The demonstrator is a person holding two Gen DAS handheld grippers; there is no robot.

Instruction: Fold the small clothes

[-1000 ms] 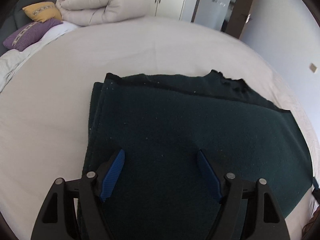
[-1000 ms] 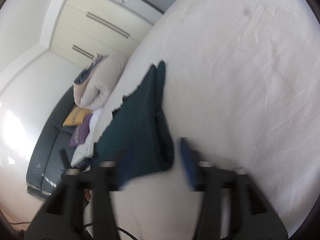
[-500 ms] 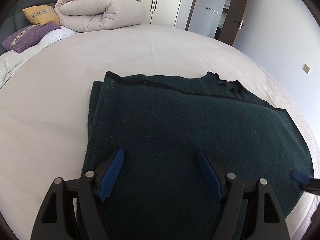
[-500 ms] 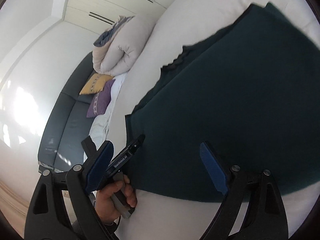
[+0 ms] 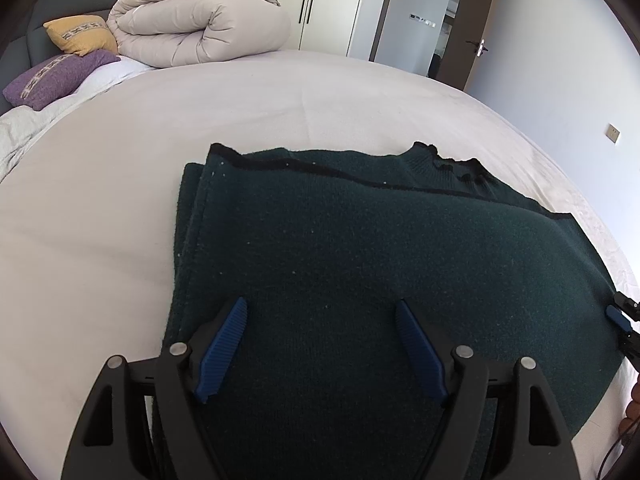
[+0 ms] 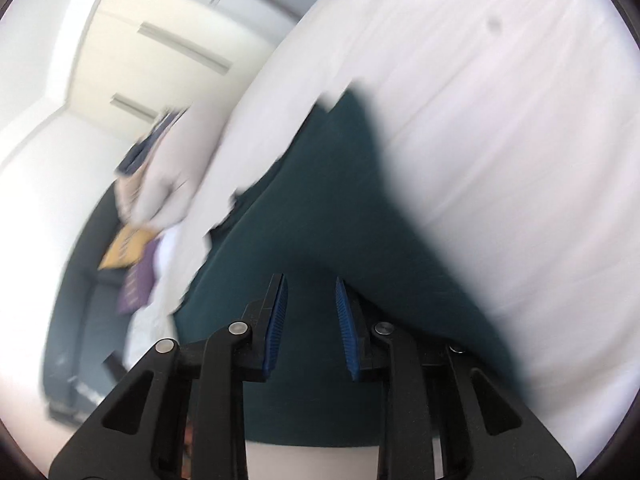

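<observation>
left gripper (image 5: 320, 336) gaping wide over sweater (image 5: 360, 260) on bed (image 5: 120, 200); right gripper (image 6: 310, 312) narrowed, nearly closing around sweater edge, blurred.

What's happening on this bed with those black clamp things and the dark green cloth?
A person is folding a dark green sweater on a bed, holding a two-finger gripper in each hand. The sweater lies flat, already folded over itself, with its collar at the far edge. The left gripper hangs wide open above the near part, gripping nothing. The right gripper is at the sweater's edge with its jaws narrowed; that view is blurred, so whether it pinches the fabric is unclear.
</observation>
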